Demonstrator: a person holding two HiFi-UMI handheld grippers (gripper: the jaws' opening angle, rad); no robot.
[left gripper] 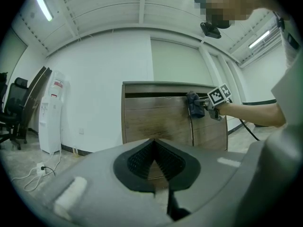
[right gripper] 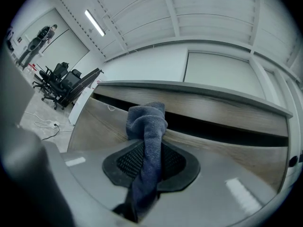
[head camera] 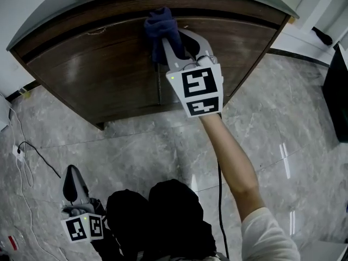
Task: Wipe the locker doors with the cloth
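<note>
The cloth (head camera: pixel 159 29), dark blue terry bunched into a twisted wad, is pinched between the jaws of the right gripper (head camera: pixel 165 47) and sits against the upper edge of the brown wooden locker doors (head camera: pixel 98 75), both shut, near their middle seam. The left gripper (head camera: pixel 71 182) hangs low, jaws pressed together on nothing.

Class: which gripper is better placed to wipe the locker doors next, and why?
Right. The right gripper is shut on the dark blue towelling cloth at the top of the brown wooden locker doors; the left gripper, shut and empty, hangs low, away from them.
</note>
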